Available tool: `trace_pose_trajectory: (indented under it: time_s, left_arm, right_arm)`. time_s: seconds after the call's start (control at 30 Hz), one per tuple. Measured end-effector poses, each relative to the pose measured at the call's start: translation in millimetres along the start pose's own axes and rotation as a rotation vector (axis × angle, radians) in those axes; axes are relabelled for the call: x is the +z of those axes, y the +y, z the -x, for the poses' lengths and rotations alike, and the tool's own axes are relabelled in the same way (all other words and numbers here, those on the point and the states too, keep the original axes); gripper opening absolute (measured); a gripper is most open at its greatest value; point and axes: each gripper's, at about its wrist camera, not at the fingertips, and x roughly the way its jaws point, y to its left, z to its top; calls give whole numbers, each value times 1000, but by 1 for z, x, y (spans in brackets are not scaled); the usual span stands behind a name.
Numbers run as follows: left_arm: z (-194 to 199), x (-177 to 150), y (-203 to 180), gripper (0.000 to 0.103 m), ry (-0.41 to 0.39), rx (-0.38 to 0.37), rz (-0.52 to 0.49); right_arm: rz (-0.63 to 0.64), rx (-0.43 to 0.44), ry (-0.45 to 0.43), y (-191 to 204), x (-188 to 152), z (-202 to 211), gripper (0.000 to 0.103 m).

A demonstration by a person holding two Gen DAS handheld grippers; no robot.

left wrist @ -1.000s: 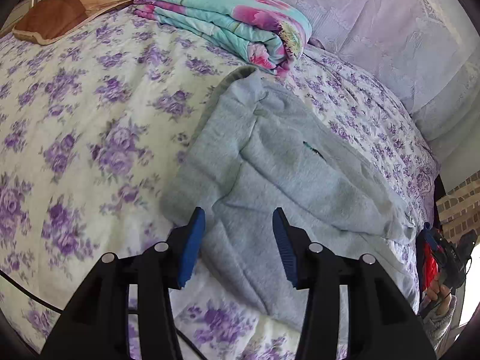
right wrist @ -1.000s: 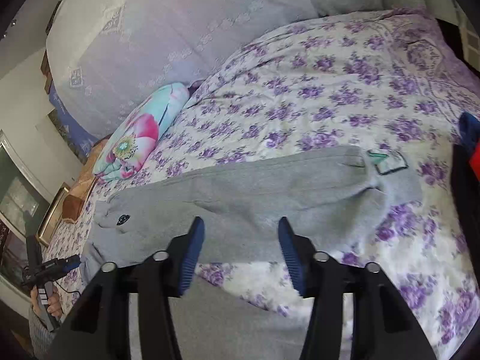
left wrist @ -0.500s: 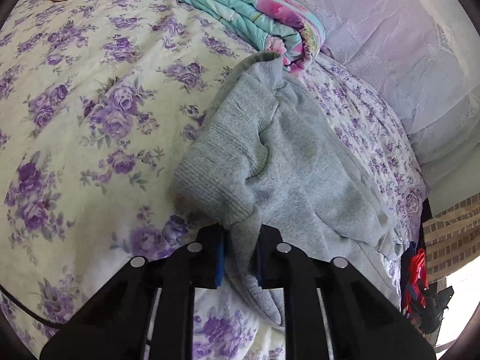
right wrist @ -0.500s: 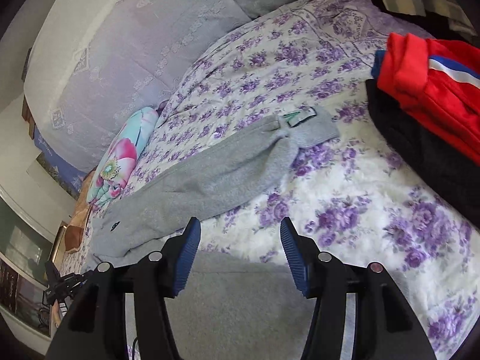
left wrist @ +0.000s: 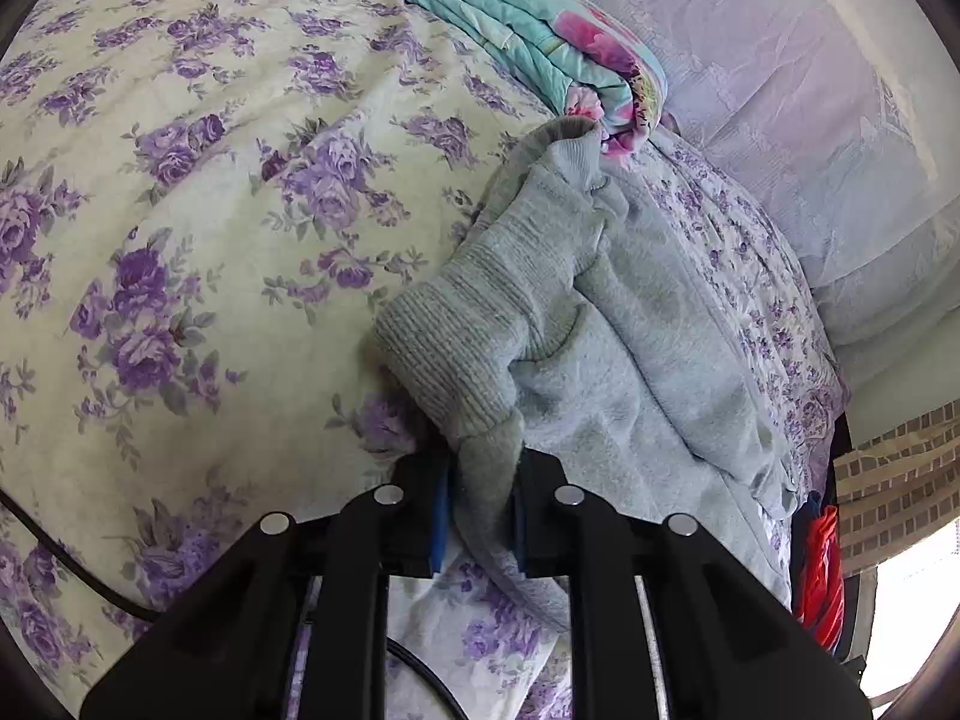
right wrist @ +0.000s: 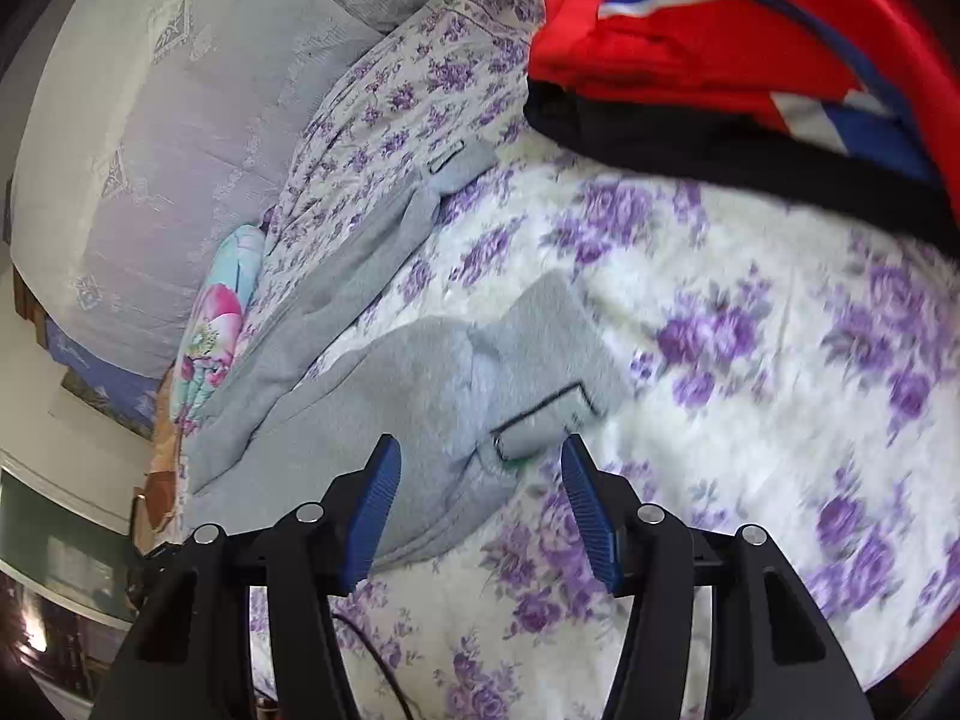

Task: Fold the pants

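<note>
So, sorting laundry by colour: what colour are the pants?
Light grey pants, clearest in the left wrist view.

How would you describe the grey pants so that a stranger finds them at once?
Start from the bed with its purple-flowered sheet. The pants stretch across it, one end touching the folded turquoise quilt, the other near a pile of red and black clothes. They alone are plain grey, with ribbed cuffs, and the left tongs pinch their fabric.

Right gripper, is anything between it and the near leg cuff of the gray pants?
Nothing visible. The right gripper is open just short of the cuff on the bedspread; the red jacket lies farther away.
</note>
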Motion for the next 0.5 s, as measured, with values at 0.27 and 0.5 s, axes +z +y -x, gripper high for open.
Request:
trace_pose_trajectory:
  time_s: [0.27, 0.5]
  left_arm:
    - [-2, -7, -10, 21, -21, 45, -11]
    - [41, -14, -1, 11, -16, -112, 73]
  right_arm:
    - [-89, 123, -20, -6, -4, -46, 23]
    - [34, 148, -89, 12, 10, 0, 18]
